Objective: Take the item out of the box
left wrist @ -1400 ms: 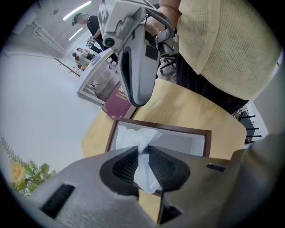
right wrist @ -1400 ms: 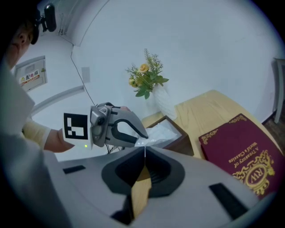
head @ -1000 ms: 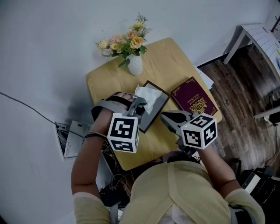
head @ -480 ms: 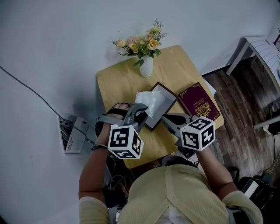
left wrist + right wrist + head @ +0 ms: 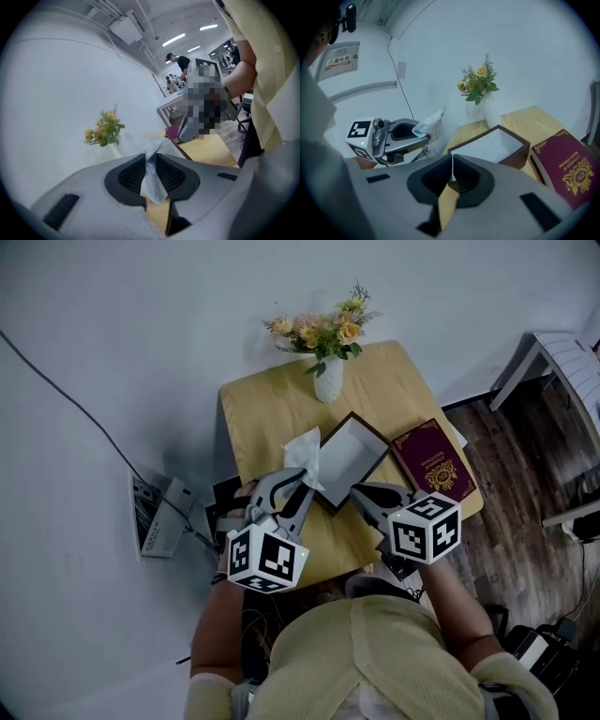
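Just left of the box (image 5: 349,456), past its left edge, a tissue (image 5: 302,448) is pinched in the left claw (image 5: 302,486) and held in the air above the worktop (image 5: 267,409). At the box's near corner, the right claw (image 5: 362,495) is pressed together, empty. A book (image 5: 431,465) is laid right of the box, along the worktop's edge.

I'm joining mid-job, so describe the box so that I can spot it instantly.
On the small wooden table, look between the white flower vase and the maroon book. The box lies open there: dark brown walls around a white inside, unlike the closed, gold-stamped book beside it.
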Demonstrator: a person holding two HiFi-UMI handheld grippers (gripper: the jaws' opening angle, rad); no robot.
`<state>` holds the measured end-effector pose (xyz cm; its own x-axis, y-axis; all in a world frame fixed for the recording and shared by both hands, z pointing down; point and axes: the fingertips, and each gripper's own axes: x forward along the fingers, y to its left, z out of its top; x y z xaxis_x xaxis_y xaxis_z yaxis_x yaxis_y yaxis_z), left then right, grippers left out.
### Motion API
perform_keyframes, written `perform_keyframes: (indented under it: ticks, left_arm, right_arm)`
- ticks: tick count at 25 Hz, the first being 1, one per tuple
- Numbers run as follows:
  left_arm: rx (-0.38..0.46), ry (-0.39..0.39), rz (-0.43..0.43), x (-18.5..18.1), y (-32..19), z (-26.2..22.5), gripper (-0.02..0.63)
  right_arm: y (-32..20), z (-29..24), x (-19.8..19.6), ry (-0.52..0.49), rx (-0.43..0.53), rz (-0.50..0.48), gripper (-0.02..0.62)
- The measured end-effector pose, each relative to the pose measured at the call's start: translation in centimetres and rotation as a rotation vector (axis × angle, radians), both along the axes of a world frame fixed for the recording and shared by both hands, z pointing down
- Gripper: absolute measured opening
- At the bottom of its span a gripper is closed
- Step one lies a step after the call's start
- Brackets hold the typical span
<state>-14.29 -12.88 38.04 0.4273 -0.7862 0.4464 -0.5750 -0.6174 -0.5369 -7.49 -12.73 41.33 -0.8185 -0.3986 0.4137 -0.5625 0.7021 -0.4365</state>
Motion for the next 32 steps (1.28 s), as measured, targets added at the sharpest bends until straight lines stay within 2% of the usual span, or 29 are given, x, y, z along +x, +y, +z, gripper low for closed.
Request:
perform_keyframes:
  ticks: [6, 12, 18, 22, 26, 32]
  left_arm:
    - [-0.013, 0.205, -0.157, -2.5, 1.5, 0.4, 0.086]
    - [-0.011, 0.418, -0.253, -4.1, 2.5, -0.5, 0.086]
    - [-0.056, 0.572, -0.371, -5.3, 3.4, 0.9, 0.086]
    - [-0.065, 0.638, -0.428, -5.9, 4.1, 1.6, 0.086]
    - [-0.082, 0.688, -0.45, -6.1, 4.8, 2.0, 0.086]
    - [-0.107, 0.693, -0.489, -6.4, 6.0, 3.0, 0.085]
  right_arm:
    - [0.2, 0.2, -0.4, 0.005, 0.002, 0.003, 0.031]
    - [0.7, 0.1, -1.0, 0.0, 0.016, -0.007, 0.031]
    - [1.1, 0.1, -1.2, -0.007, 0.022, 0.001, 0.031]
    - [1.4, 0.1, -1.1, -0.011, 0.027, 0.01, 0.031]
    - [1.6, 0.3, -0.8, -0.007, 0.037, 0.037, 0.031]
    - [2.1, 0.6, -0.6, -0.008, 0.04, 0.056, 0.031]
